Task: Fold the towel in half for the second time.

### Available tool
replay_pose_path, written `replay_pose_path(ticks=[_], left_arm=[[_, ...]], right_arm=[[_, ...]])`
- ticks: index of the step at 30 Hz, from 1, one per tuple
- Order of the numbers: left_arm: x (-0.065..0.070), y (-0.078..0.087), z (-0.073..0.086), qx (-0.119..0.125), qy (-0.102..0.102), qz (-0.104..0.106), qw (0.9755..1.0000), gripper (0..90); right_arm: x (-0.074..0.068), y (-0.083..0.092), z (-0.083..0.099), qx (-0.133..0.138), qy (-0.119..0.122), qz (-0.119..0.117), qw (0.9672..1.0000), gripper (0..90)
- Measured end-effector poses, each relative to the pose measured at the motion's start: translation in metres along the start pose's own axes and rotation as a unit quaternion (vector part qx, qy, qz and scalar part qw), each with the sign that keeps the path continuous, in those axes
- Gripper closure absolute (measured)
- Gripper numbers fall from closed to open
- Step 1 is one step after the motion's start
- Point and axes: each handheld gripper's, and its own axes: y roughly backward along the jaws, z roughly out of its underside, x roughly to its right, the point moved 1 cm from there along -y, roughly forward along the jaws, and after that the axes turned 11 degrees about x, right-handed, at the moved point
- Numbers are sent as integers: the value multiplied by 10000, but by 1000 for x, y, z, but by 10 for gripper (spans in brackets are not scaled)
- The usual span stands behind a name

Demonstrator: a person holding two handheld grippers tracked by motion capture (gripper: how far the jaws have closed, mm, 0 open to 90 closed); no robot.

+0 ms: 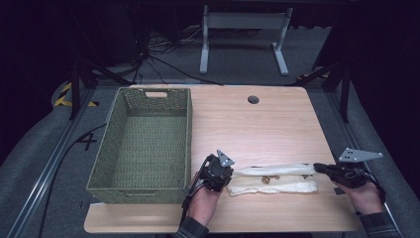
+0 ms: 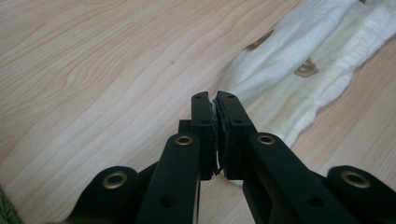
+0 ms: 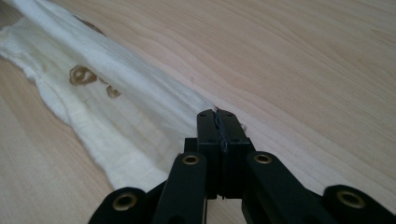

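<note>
A white towel (image 1: 277, 184), folded into a long strip with small brown marks, lies across the front of the wooden table (image 1: 257, 124). My left gripper (image 1: 232, 173) is at the strip's left end. In the left gripper view the gripper (image 2: 215, 95) is shut, with a thin edge of the towel (image 2: 299, 60) pinched between the pads. My right gripper (image 1: 317, 167) holds the strip's right end. In the right gripper view that gripper (image 3: 216, 112) is shut on the towel's (image 3: 116, 107) upper fold. That upper fold stretches between the two grippers.
A deep green woven basket (image 1: 111, 148) stands on the table's left half, right beside my left hand. A round cable hole (image 1: 253, 99) sits near the far edge. Bare wood stretches behind the towel. Cables and a stand's legs (image 1: 242, 44) lie on the floor beyond.
</note>
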Motion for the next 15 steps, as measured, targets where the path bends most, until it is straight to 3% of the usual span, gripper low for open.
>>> replay_pose_path(ticks=[15], left_arm=[[9,8,17,-141,-1,319,9994,861]], right_arm=[[-14,15,19,-145,-59,-243,9996,893]])
